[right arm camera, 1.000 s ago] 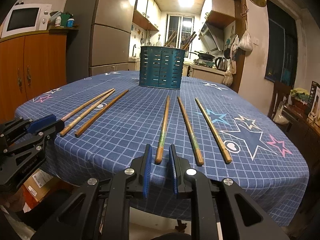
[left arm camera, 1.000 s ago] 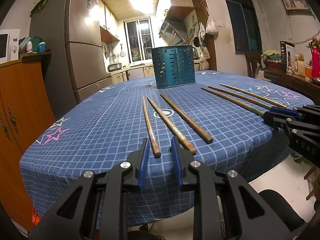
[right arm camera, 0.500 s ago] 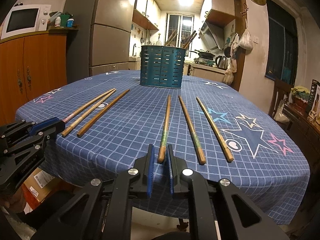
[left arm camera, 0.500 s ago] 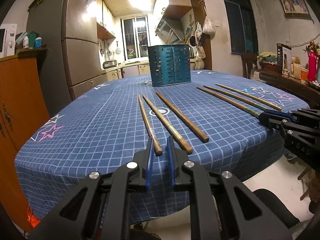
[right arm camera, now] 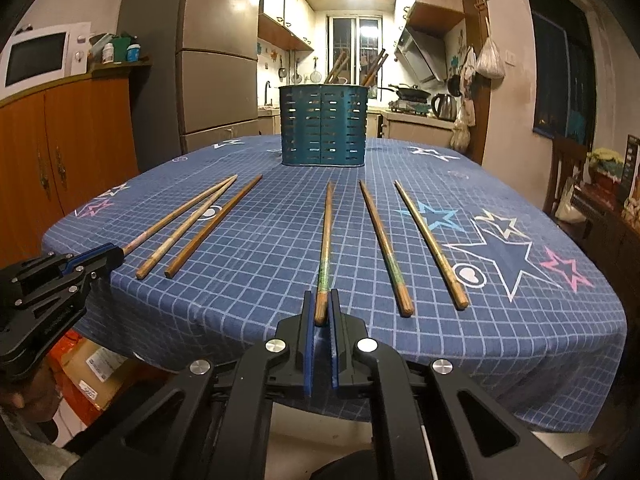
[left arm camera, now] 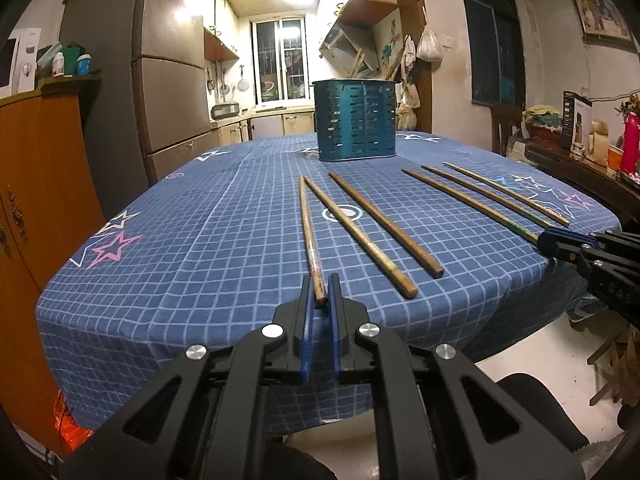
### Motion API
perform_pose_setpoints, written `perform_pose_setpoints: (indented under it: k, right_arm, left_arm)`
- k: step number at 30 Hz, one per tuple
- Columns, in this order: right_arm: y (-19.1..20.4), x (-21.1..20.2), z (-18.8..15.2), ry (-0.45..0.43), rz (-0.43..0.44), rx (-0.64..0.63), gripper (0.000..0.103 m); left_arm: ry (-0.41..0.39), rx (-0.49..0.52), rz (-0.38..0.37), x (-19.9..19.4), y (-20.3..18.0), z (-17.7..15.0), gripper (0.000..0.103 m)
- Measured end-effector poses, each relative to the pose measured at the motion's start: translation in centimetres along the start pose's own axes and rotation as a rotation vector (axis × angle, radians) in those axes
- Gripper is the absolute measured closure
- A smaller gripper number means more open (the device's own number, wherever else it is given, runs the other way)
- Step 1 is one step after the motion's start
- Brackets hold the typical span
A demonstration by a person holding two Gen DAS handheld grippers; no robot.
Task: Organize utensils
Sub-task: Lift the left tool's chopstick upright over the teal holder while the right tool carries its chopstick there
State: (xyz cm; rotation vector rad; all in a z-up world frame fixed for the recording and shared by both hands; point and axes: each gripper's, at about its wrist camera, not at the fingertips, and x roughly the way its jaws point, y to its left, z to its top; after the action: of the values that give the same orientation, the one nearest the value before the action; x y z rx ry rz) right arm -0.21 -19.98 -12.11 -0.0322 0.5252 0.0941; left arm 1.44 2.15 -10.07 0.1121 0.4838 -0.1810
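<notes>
Six wooden chopsticks lie on the blue checked tablecloth (left arm camera: 192, 248) in two groups of three. My left gripper (left arm camera: 319, 289) is shut on the near end of the leftmost chopstick (left arm camera: 307, 224), its jaws still closing tight and the pads pressing the wood. My right gripper (right arm camera: 320, 305) grips the near end of the left chopstick (right arm camera: 327, 236) of the right group in the same way. Each gripper also shows in the other's view: right gripper (left arm camera: 557, 242), left gripper (right arm camera: 107, 255). The teal slotted holder (right arm camera: 323, 126) stands upright at the back with several chopsticks in it.
Two free chopsticks (left arm camera: 360, 236) lie right of the left gripper, and two more (right arm camera: 384, 248) right of the right gripper. An orange cabinet (left arm camera: 36, 184) and a fridge (left arm camera: 172, 92) stand to the left. A cardboard box (right arm camera: 96, 368) sits under the table edge.
Both grippers closed from slightly open onto the chopstick ends that lay between their fingers. The hands barely shifted.
</notes>
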Motion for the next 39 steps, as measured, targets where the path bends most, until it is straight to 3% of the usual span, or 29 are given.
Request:
perform_pose_setpoints:
  k: [13, 23, 39]
  right_arm:
    - [-0.5, -4.3, 2.9, -0.108, 0.007, -0.024, 0.096]
    - [-0.7, -6.9, 9.1, -0.215, 0.065, -0.085, 0.096]
    - [-1.1, -7.5, 15.6, -0.254, 0.102, -0.102, 0.096]
  left_arm:
    - [-0.146, -0.024, 0.055, -4.6, 2.1, 4.4, 0.098]
    - [-0.293, -0.039, 0.029, -8.1, 2.7, 10.2, 0.098]
    - [-0.273, -0.049, -0.004, -6.5, 3.7, 14.7, 0.098]
